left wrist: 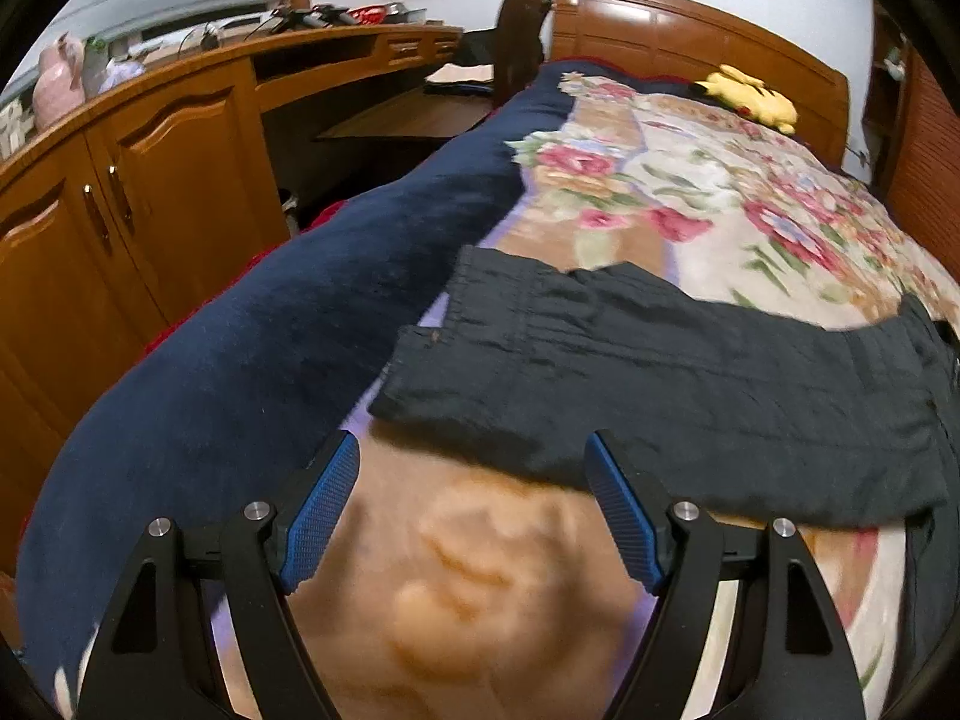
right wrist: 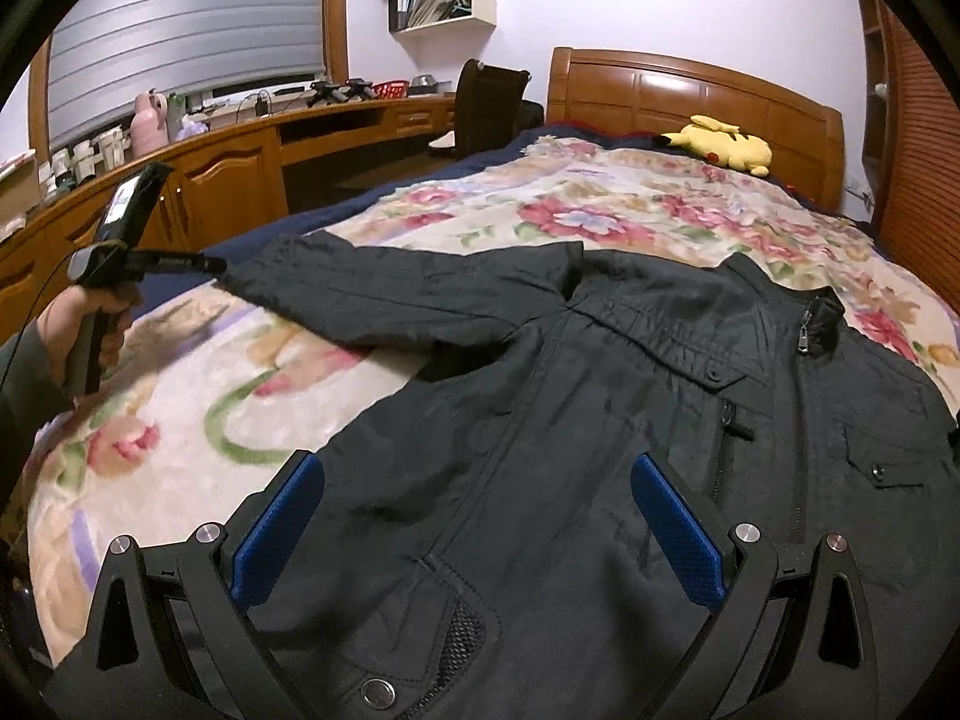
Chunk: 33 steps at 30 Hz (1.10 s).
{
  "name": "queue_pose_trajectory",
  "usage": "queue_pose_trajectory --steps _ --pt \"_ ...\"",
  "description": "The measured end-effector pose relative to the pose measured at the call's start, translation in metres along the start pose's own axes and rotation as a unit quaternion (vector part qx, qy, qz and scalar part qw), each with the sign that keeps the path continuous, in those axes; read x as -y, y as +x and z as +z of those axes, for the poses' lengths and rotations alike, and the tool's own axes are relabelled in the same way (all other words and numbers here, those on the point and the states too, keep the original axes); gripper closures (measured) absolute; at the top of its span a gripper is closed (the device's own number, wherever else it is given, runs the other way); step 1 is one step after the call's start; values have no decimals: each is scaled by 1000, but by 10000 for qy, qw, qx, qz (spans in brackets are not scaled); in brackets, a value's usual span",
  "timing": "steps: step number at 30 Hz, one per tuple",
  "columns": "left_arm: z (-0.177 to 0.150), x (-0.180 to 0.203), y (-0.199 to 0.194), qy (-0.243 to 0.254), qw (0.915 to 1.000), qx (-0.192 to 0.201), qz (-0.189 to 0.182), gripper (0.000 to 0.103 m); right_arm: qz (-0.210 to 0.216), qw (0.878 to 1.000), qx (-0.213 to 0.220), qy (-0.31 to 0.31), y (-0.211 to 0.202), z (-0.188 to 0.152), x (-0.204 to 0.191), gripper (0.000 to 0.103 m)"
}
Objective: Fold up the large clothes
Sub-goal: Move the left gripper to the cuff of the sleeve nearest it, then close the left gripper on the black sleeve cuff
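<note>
Floral blanket (left wrist: 456, 588) between the left tongs smeared by blur, pattern unreadable. Jacket (right wrist: 540, 450) cut off at the right and bottom frame edges in the right wrist view. Small desk clutter (right wrist: 90, 162) at upper left too tiny to identify.

One black jacket (right wrist: 600, 420) lies on one bed (right wrist: 690, 96) under one floral blanket (right wrist: 570, 210). One yellow plush toy (right wrist: 720, 147) rests at the far end. Two grippers, left (left wrist: 474, 468) and right (right wrist: 480, 492), each show two blue fingers (left wrist: 318, 516).

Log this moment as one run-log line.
stage: pre-fold | black jacket: spread front-up on floral blanket | left hand-held gripper: open, near sleeve | right hand-held gripper: open, above jacket front
</note>
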<state>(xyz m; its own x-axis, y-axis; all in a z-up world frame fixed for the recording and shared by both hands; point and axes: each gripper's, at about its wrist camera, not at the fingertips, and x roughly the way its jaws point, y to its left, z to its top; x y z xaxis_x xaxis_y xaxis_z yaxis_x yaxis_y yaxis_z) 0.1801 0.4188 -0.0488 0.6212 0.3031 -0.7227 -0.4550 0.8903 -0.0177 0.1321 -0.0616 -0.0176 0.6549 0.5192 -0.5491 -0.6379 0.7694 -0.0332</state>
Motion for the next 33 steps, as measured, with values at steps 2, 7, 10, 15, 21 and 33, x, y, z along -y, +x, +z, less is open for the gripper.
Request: queue_pose_trajectory --steps 2,7,10,15,21,33 --pt "3 -8 11 -212 9997 -70 -29 26 -13 10000 -29 -5 3 1 -4 1" --pt "3 -19 34 -445 9985 -323 21 29 -9 10000 -58 -22 4 0 -8 1" --pt "3 -24 41 -596 9973 -416 -142 30 0 10000 -54 -8 4 0 -7 1" --pt "5 -23 46 -755 9926 -550 -778 74 10 10000 -48 0 5 1 -7 1" --pt "10 1 16 -379 9964 -328 -691 93 10 10000 -2 22 4 0 -5 1" --pt "19 103 -103 756 9916 401 -972 94 -89 9991 339 231 -45 1 20 1"
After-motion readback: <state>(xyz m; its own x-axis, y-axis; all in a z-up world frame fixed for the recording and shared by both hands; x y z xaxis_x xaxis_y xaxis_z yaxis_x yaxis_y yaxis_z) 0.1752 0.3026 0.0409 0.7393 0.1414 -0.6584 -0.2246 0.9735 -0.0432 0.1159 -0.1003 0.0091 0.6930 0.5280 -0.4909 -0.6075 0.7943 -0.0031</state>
